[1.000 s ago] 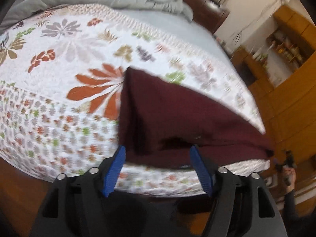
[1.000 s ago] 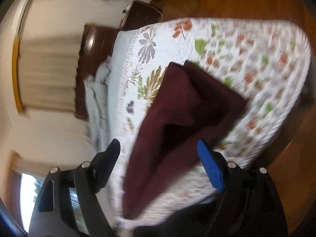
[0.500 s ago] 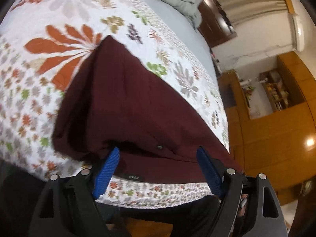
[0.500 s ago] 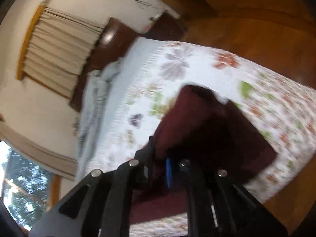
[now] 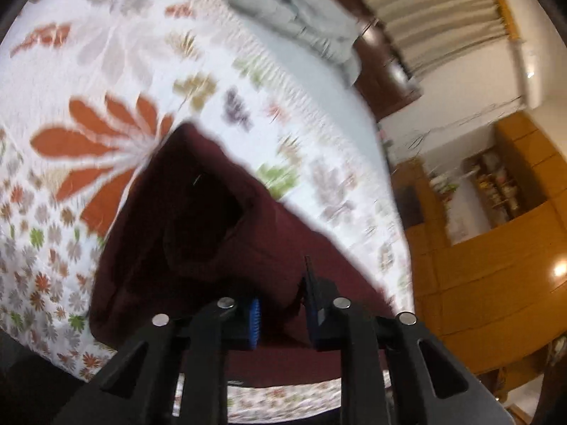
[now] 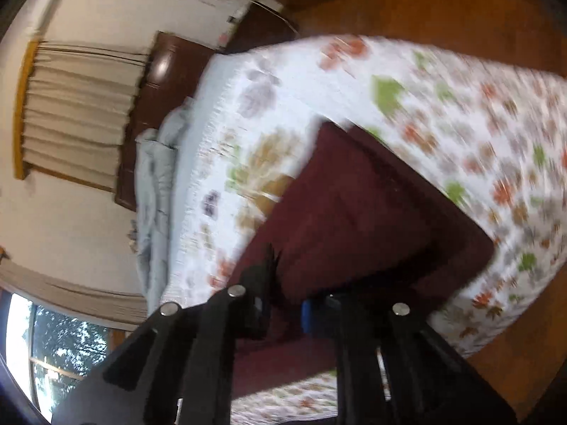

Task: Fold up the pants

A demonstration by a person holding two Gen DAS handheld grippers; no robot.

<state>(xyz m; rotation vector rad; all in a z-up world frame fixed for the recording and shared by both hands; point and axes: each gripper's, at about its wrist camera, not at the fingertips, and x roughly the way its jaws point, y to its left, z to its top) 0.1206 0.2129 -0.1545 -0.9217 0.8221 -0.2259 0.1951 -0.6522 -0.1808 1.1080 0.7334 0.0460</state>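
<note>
Since a second ago: both tools were gaping over the near edge of the pants, now both have clamped down on it. Left tool's jaws have just been closing, with fabric bunched between them. Right one got there a bit sooner.

Left tool [image 5: 281,313]: clenched on a pinch of the dark maroon pants [image 5: 198,233], cloth pulled up in a little ridge right at its tips.

Right tool [image 6: 288,304]: also clenched on the pants [image 6: 361,219], gripping the near edge just ahead of its fingers.

Where the pants are: lying on the bed [image 5: 106,56] on the floral quilt, spreading away from both tools, near edge close to the bed's edge.

How they look: deep burgundy, soft and thick-ish, already doubled over I think. In the left view there's a darker pocket-like hollow ahead of the tool where layers gape. Far corner comes to a blunt point. Pretty blurry shots, so no finer detail.

Step in hand (my guess): lift the near edge and carry it over to the far edge.

Doing it well: keep both tools level with each other so the edge stays straight, lift enough that lower layers don't drag, and check that both layers are in the pinch.

Background: grey duvet [image 5: 294,10] bunched far ahead.
</note>
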